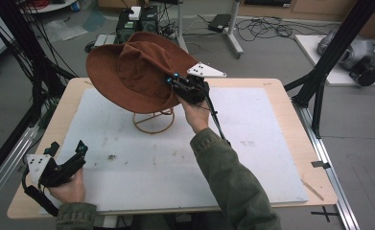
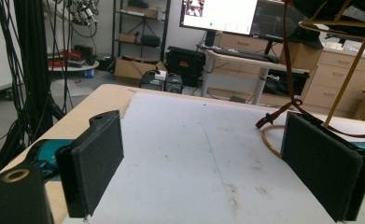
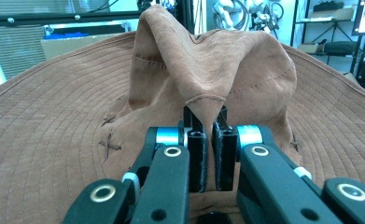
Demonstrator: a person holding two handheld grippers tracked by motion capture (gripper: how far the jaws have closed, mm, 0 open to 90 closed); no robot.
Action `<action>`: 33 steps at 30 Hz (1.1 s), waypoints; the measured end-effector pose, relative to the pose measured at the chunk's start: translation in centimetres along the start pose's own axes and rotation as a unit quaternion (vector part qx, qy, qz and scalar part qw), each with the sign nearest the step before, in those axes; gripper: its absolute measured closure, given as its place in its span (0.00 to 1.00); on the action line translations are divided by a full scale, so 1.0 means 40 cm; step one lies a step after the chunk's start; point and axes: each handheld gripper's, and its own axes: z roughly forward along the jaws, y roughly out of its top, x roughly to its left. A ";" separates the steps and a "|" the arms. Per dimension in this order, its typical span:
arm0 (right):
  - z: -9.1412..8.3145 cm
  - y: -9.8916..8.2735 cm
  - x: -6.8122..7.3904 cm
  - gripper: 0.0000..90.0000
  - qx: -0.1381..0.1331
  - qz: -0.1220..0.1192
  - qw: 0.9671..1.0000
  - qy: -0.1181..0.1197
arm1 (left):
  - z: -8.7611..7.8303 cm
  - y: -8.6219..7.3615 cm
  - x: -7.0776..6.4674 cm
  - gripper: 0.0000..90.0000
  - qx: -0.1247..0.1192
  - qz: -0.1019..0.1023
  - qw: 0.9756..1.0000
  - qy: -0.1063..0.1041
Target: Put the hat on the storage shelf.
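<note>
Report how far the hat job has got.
Done: the right claw has pinched a fold of the brown hat's crown. In hand: the hat hangs tilted over the wire stand, whether going on or coming off I cannot tell. Left: settling or clearing it. The left claw waits open, apart.

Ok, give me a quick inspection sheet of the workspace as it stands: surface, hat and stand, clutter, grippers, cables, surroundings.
Surface: white mat on a wooden table, smudged.
Job's things: brown hat tilted above the wire stand; its strap dangles.
Clutter: nothing seen.
Grippers: right gripper pinches a fold of the crown; left gripper open, at the near left corner.
Cables: one trails from each gripper; more on the floor beyond.
Surroundings: black frame posts, desks, a monitor.
</note>
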 end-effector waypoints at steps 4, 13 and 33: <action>0.000 0.000 0.001 0.97 -0.001 -0.003 1.000 0.000 | 0.000 0.000 0.001 0.15 -0.001 -0.001 1.000 0.001; 0.003 -0.001 0.011 0.78 0.000 -0.001 1.000 0.001 | 0.001 0.000 0.002 0.15 -0.001 -0.003 1.000 0.002; -0.192 0.014 -0.088 0.01 -0.014 0.003 0.991 -0.134 | 0.002 0.000 0.002 0.15 -0.002 -0.003 1.000 0.003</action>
